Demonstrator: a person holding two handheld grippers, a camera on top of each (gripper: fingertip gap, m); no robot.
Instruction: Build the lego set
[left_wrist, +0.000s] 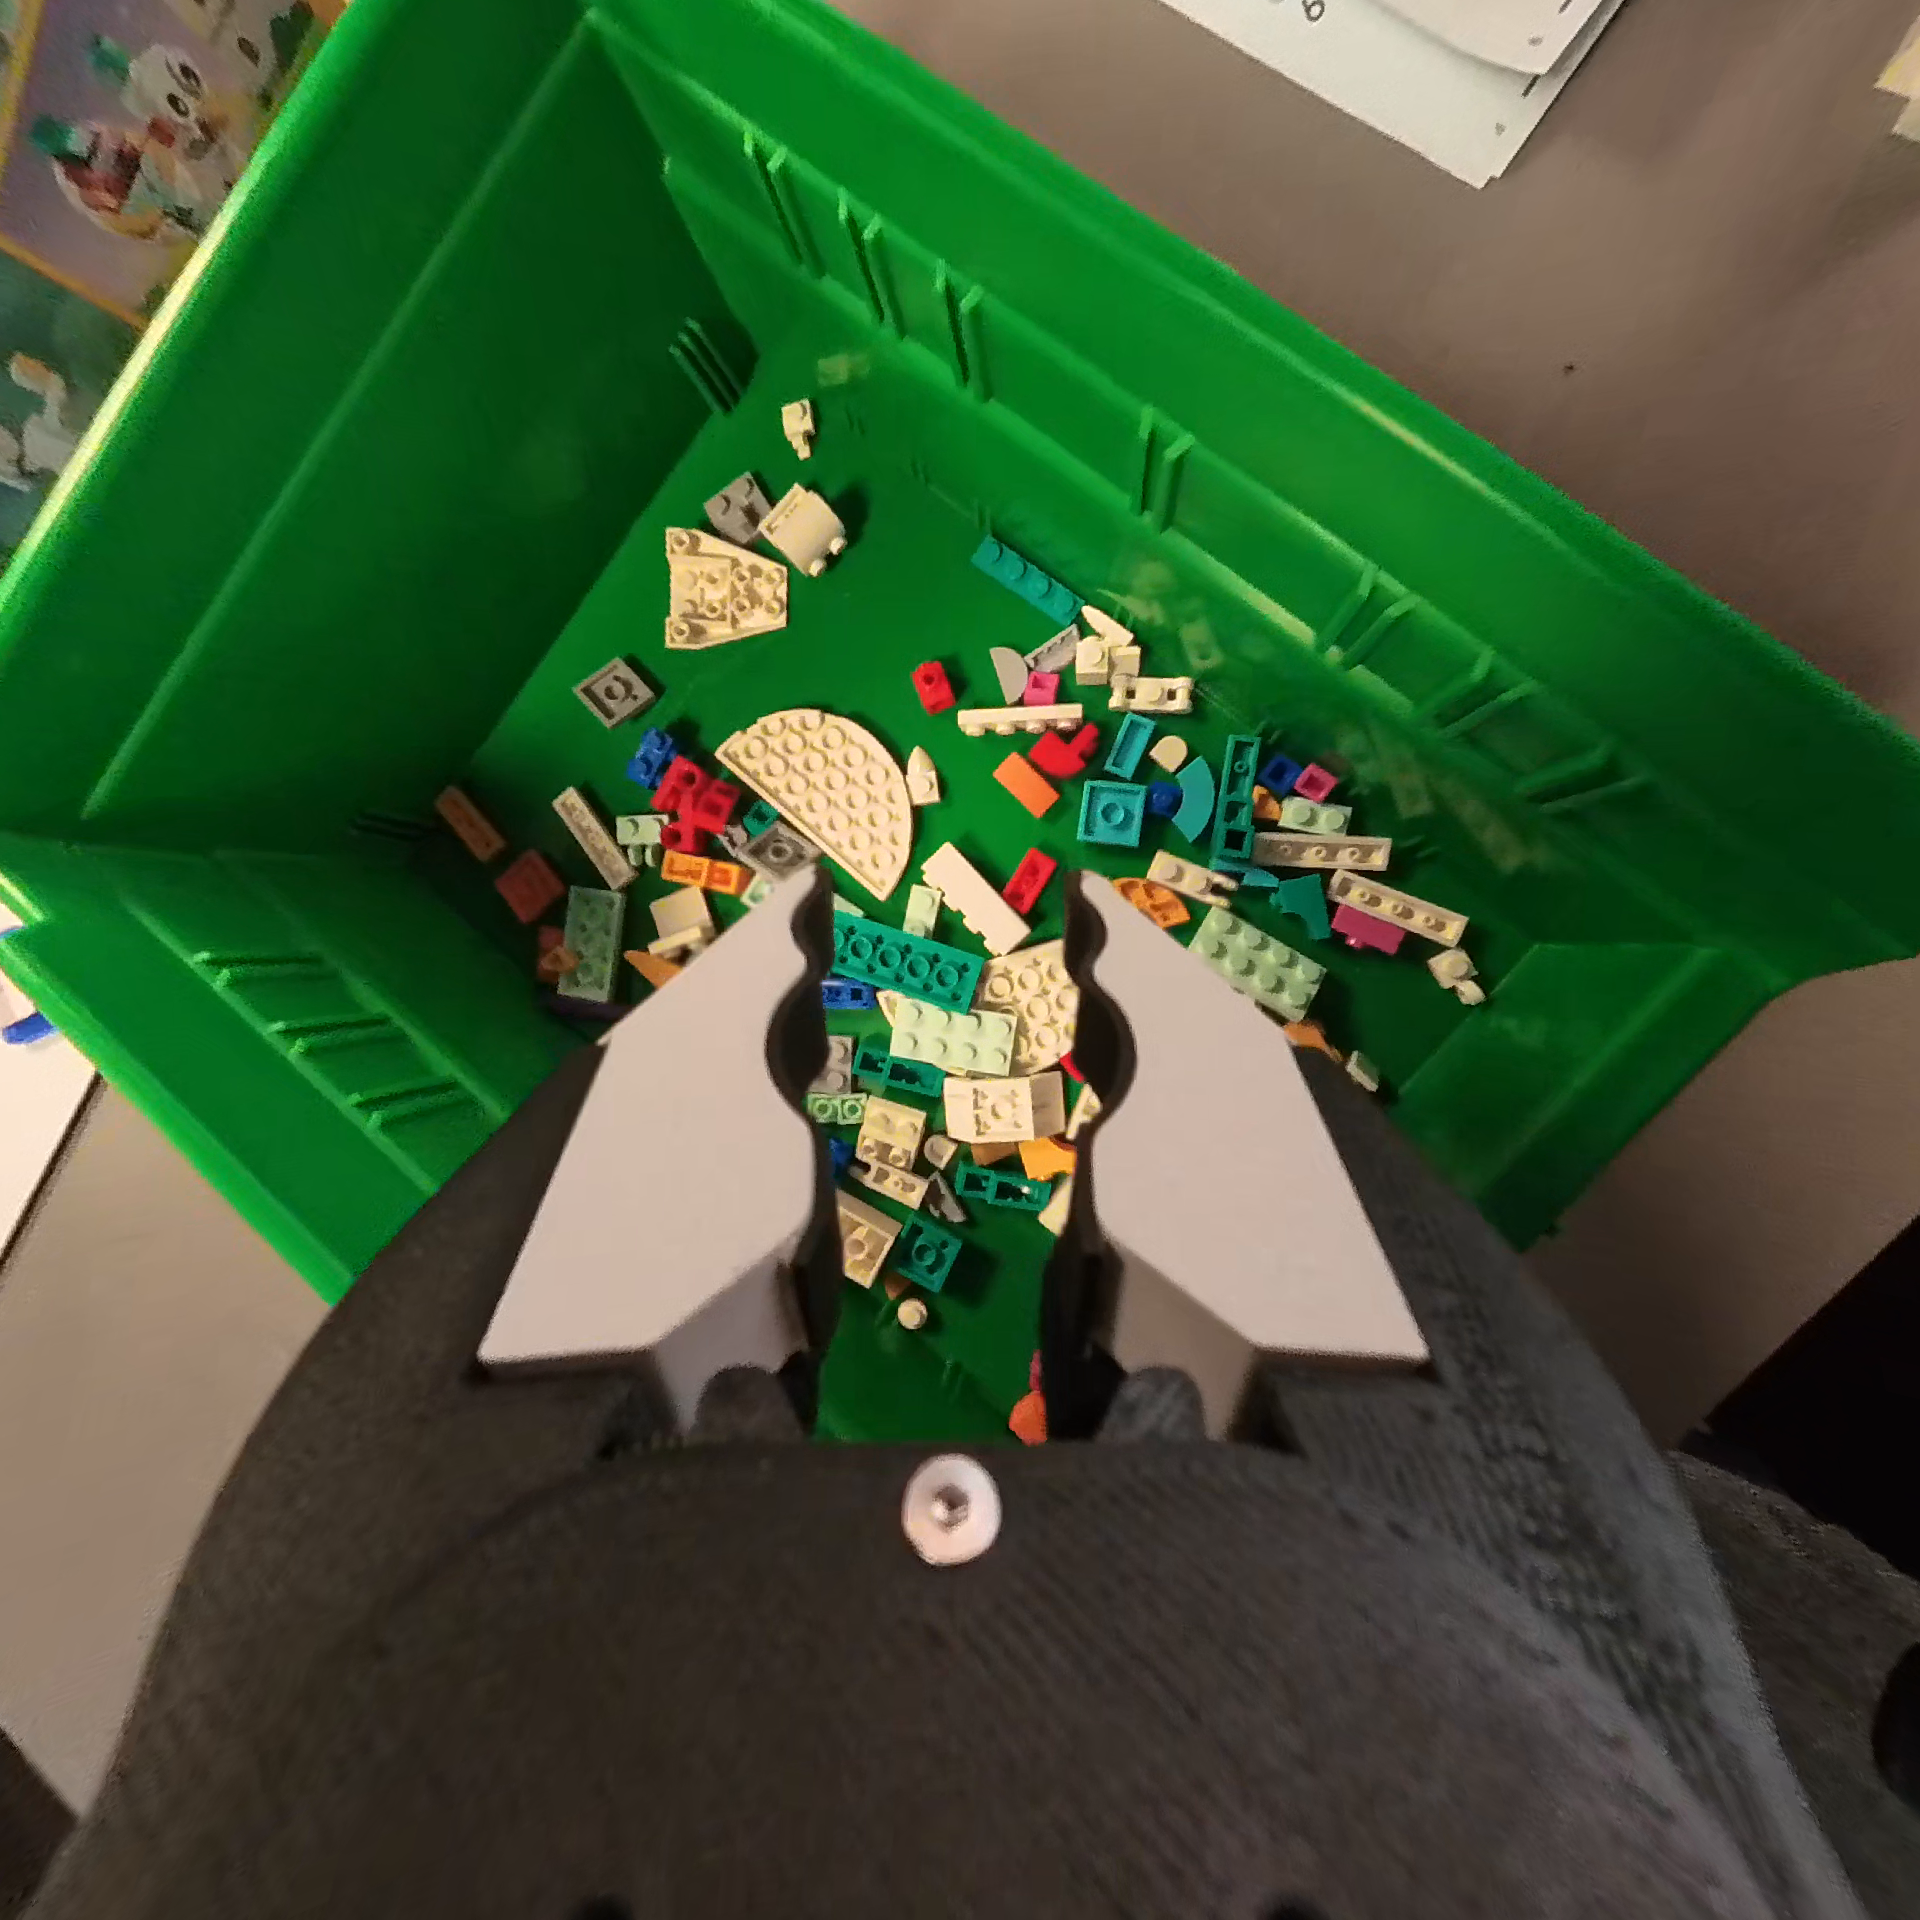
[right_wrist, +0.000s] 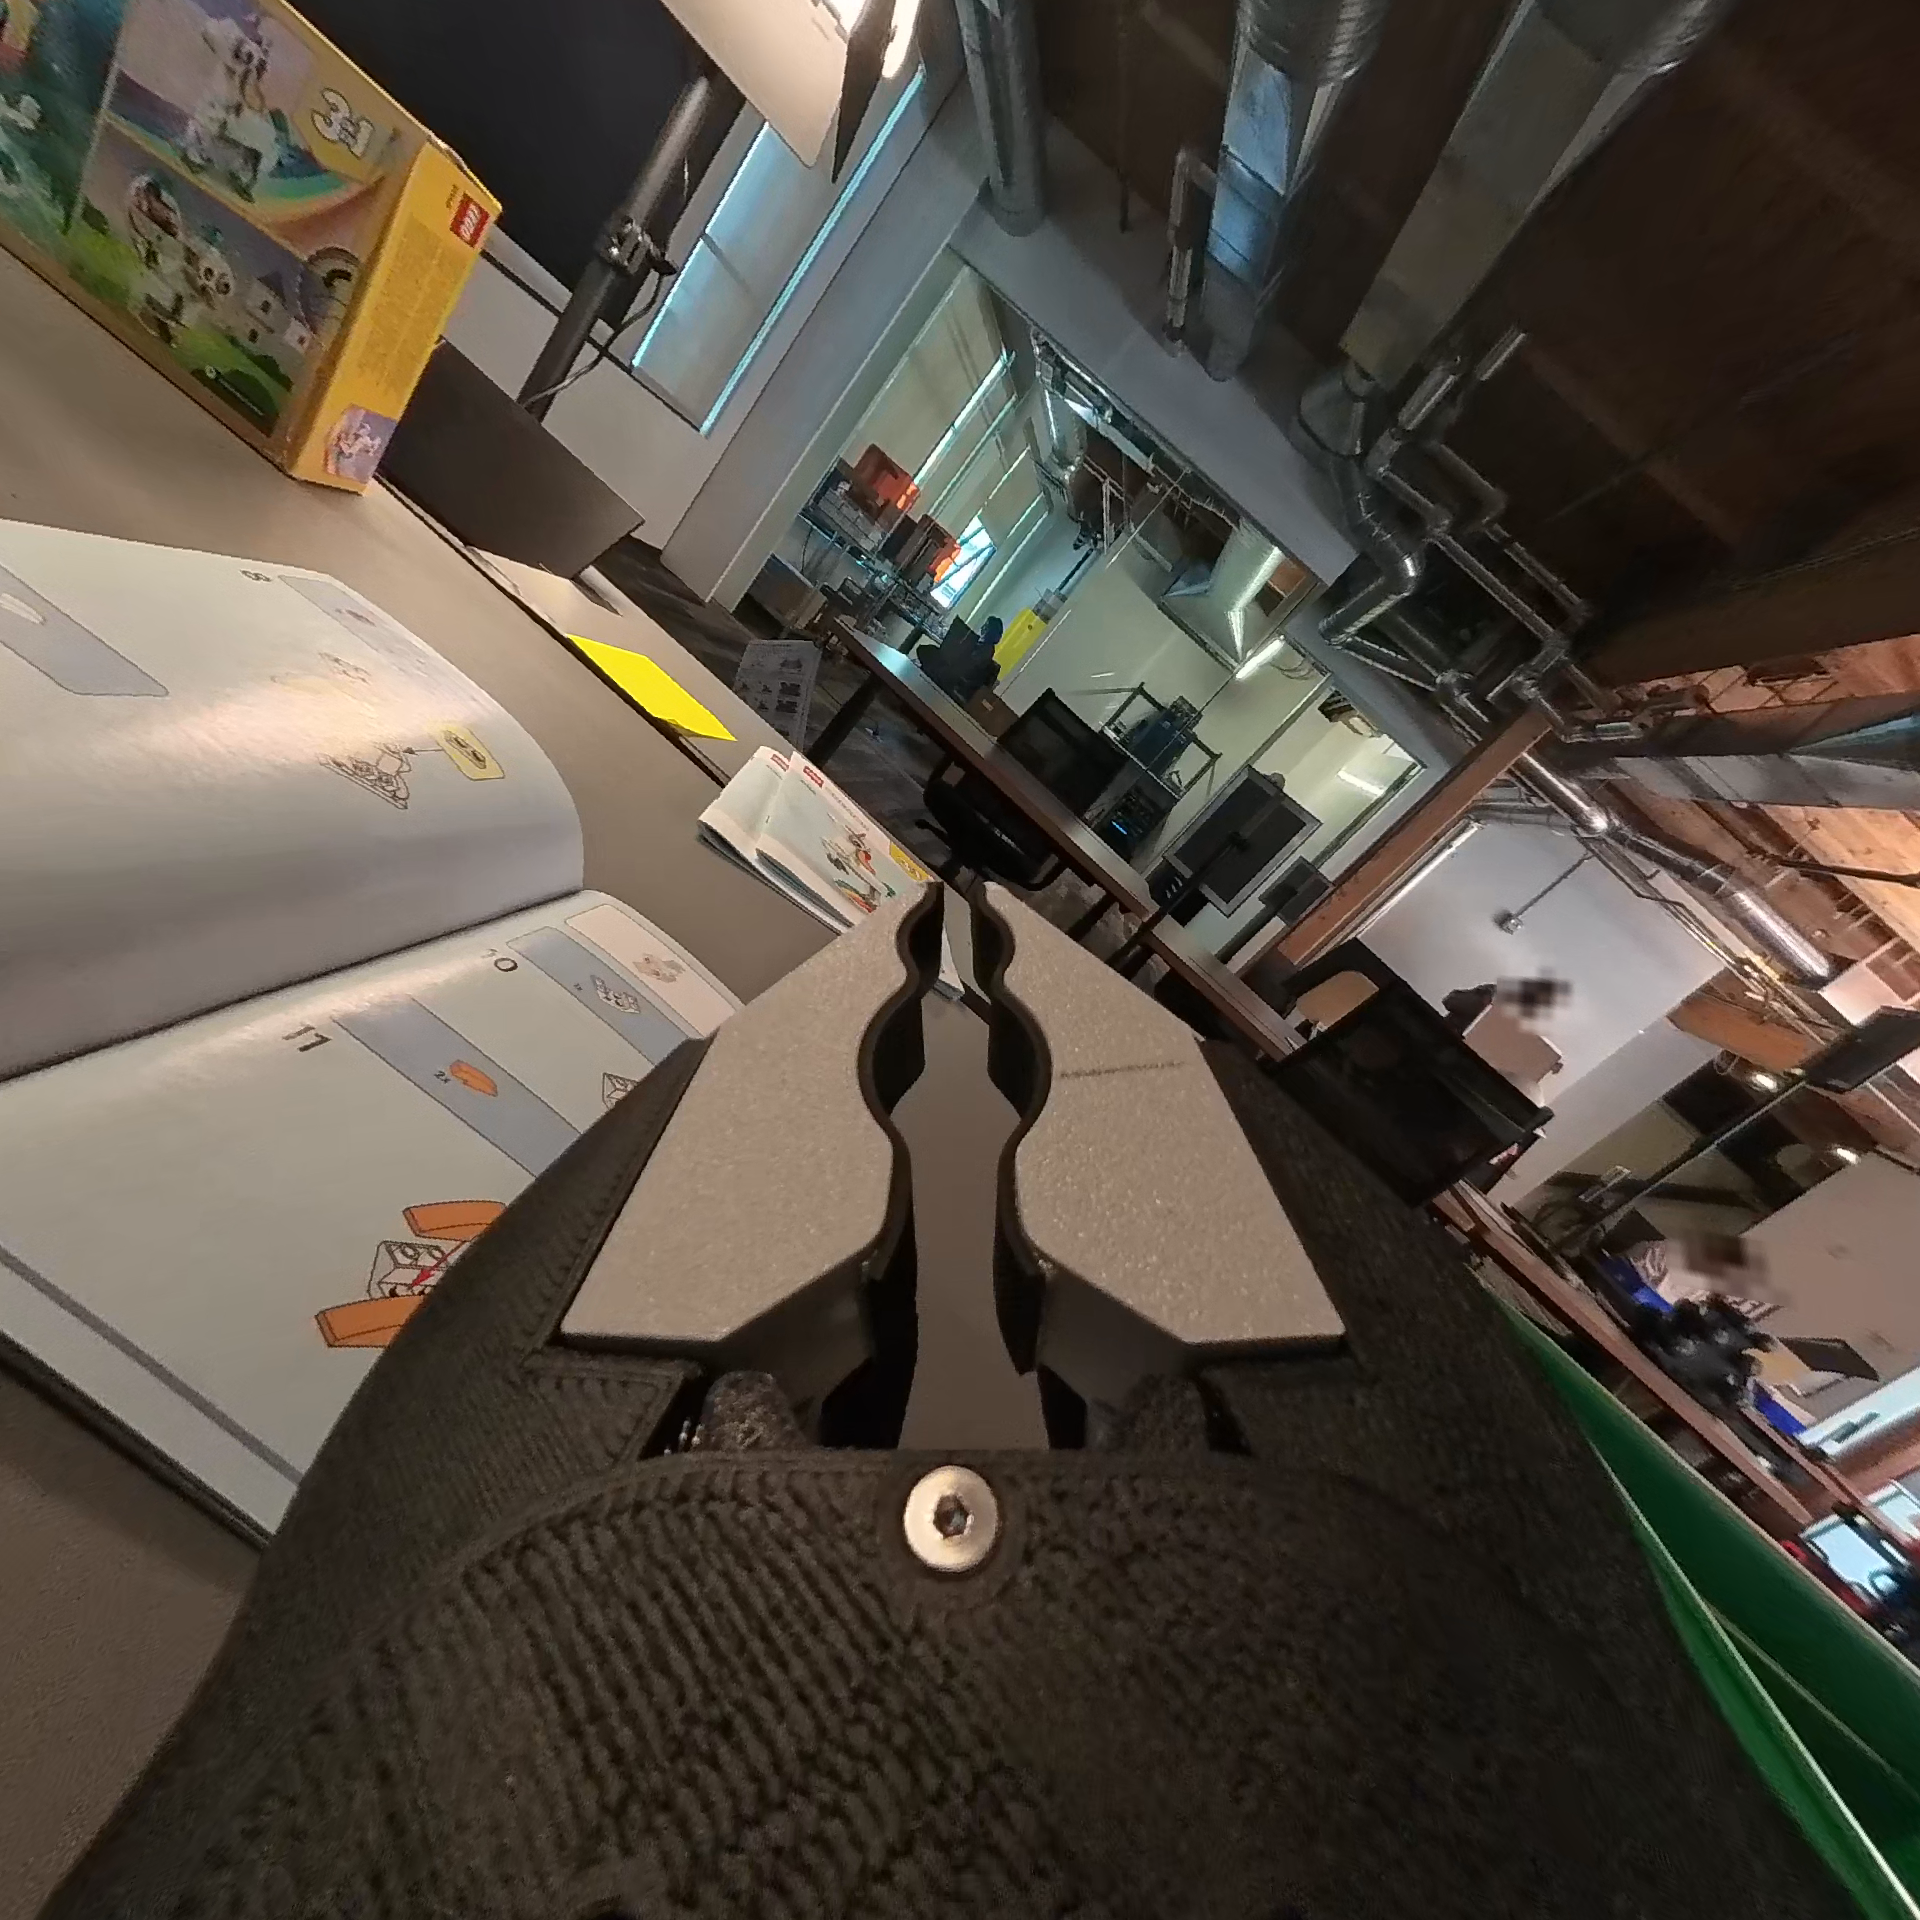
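Two grippers we hold: the left gripper (left_wrist: 945, 904) is spread wide and empty, right above the loose lego pieces (left_wrist: 935, 1029) in the green bin (left_wrist: 416, 468). The teal plate (left_wrist: 906, 958) lies just ahead between its fingers, long axis crosswise. Farther off, our right gripper (right_wrist: 958, 902) is nearly closed, empty, pointing away beside the open manual (right_wrist: 260, 935).
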